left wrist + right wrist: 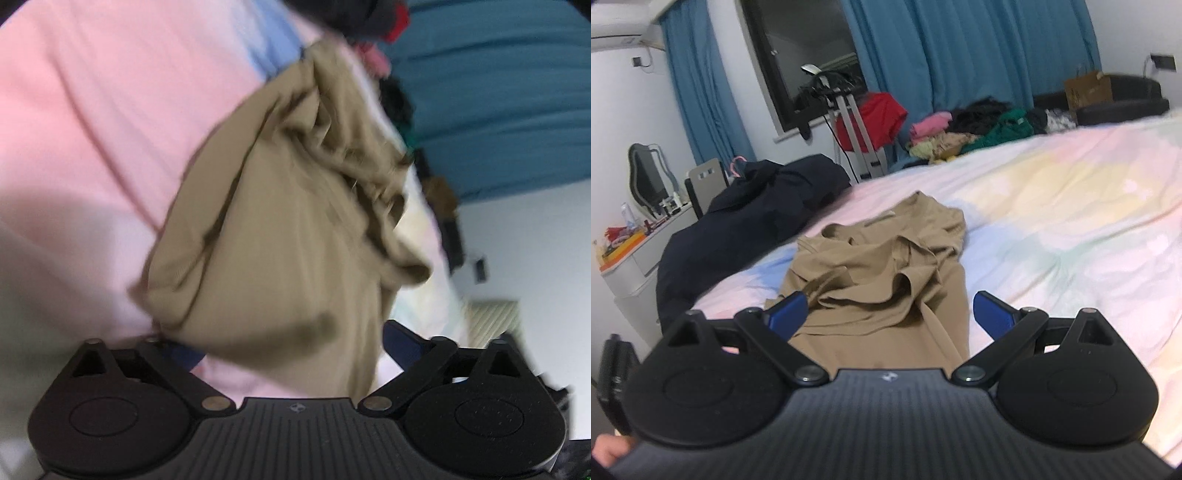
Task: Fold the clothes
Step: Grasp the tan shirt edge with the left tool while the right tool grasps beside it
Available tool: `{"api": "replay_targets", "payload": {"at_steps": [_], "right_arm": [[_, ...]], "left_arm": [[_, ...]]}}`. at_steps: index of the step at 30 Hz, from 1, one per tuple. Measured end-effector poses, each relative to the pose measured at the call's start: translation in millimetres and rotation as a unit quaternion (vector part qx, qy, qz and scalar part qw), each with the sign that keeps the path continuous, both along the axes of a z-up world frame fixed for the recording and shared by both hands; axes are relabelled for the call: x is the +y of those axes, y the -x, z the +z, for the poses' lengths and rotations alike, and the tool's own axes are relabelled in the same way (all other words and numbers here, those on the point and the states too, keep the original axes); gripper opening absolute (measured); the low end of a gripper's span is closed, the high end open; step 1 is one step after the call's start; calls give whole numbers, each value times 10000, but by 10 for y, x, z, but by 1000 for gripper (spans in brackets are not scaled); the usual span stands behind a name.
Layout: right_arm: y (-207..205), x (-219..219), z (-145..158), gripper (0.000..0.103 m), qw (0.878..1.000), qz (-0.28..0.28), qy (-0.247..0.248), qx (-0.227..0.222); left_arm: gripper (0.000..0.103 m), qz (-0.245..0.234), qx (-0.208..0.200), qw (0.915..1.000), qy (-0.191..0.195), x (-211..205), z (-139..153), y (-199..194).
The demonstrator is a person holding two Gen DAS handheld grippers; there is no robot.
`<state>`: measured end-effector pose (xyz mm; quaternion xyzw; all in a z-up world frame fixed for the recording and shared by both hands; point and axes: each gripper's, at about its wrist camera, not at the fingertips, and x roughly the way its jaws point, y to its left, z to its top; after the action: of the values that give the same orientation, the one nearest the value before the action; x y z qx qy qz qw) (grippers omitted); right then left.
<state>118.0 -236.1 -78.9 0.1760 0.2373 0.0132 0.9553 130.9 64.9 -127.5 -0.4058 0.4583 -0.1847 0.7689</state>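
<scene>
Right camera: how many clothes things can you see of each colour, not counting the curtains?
Tan: 1, the shirt on the bed
Dark navy: 1, the coat at the bed's left edge
Red: 1, the cloth on the rack
Mixed colours: 1, the pile at the far side; its pieces are too jumbled to count
Total: 4

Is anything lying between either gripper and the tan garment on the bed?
Nothing visible. The tan garment lies crumpled on the pastel sheet, directly ahead of the open right gripper and left gripper, its cloth running between both pairs of fingers. The dark jacket and clothes pile sit clear of it.
</scene>
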Motion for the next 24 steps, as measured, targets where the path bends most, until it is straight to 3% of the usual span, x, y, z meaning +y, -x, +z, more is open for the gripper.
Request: {"api": "replay_targets", "payload": {"at_steps": [1, 4, 7, 10, 13, 15, 16, 18, 20, 22, 24], "right_arm": [[-14, -23, -19, 98, 10000, -16, -58, 57], [-27, -106, -68, 98, 9992, -65, -352, 172], [-53, -162, -119, 98, 9979, -110, -554, 310], [-82, -172, -173, 98, 9966, -123, -661, 475], [-116, -205, -259, 98, 9926, -23, -1020, 654], [-145, -240, -340, 98, 9869, 26, -1388, 825], [-169, -267, -406, 98, 9802, 54, -1724, 971], [-197, -323, -599, 98, 9554, 143, -2634, 1328], [-199, -328, -794, 98, 9255, 227, -3422, 1609], [-195, -275, -954, 99, 9012, 267, -3913, 1842], [-210, -210, -1050, 99, 8865, 335, -4147, 2026]], "left_arm": [[88, 38, -188, 9998, -37, 6, 38, 22], [89, -8, -243, 9997, -74, -9, 37, 20], [83, -134, 98, 9997, -161, -32, -97, -8], [79, -74, 183, 9995, -243, -9, -96, -9], [59, 31, 263, 9992, -304, 32, -93, 1], [40, 157, 338, 9989, -266, 101, -110, 21], [37, 196, 354, 9989, -232, 124, -87, 10], [18, 205, 289, 9992, -186, 136, -57, 12], [12, 211, 147, 9995, -155, 134, 0, 22], [10, 260, -4, 9997, -2, 158, 46, 42], [8, 305, -149, 9993, 163, 186, 83, 69]]}}
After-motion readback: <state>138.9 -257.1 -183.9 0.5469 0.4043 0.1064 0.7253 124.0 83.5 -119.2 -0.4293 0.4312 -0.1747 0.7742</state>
